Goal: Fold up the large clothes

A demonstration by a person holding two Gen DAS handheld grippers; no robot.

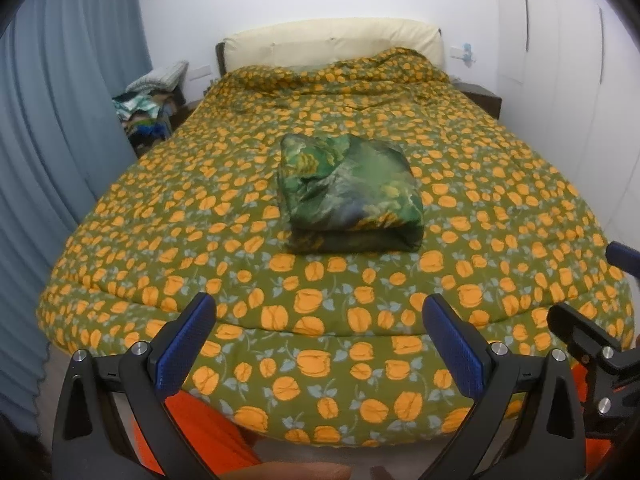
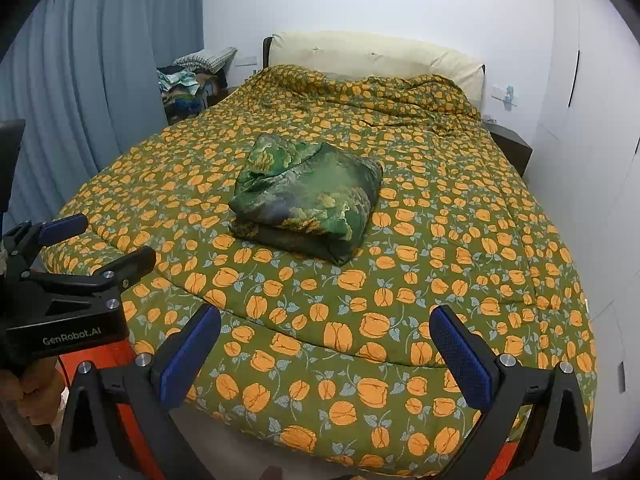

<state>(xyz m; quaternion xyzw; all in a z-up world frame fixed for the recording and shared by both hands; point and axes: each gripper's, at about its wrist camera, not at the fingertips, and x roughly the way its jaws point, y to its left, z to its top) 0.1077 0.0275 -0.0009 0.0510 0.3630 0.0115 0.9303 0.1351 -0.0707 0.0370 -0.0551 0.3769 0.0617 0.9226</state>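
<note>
A: Garment [image 1: 350,188] folded into a thick square bundle, green leafy print, satiny sheen, sits mid-bed on the quilt [image 1: 160,216]. Layers underneath hidden, can't tell what type of clothing it is.

B: Quilt texture?

A: Puffy, stitched, olive with orange flowers, rumpled near the cream headboard [image 1: 332,40]. Foot end drops out of frame.

B: Tools?

A: Left gripper [image 1: 320,344] spread wide, holding nothing, blue ribbed pads [image 1: 186,344], black frame. Right gripper [image 2: 324,352] also spread, empty. Both near the foot of the bed, well apart from the bundle.

B: Anything cut off?

A: Handles cropped at the bottom. Orange fabric [image 1: 200,420] below the left gripper, unclear what. Pile of clothes [image 2: 184,88] by the blue curtain [image 2: 100,60], blurry.
</note>
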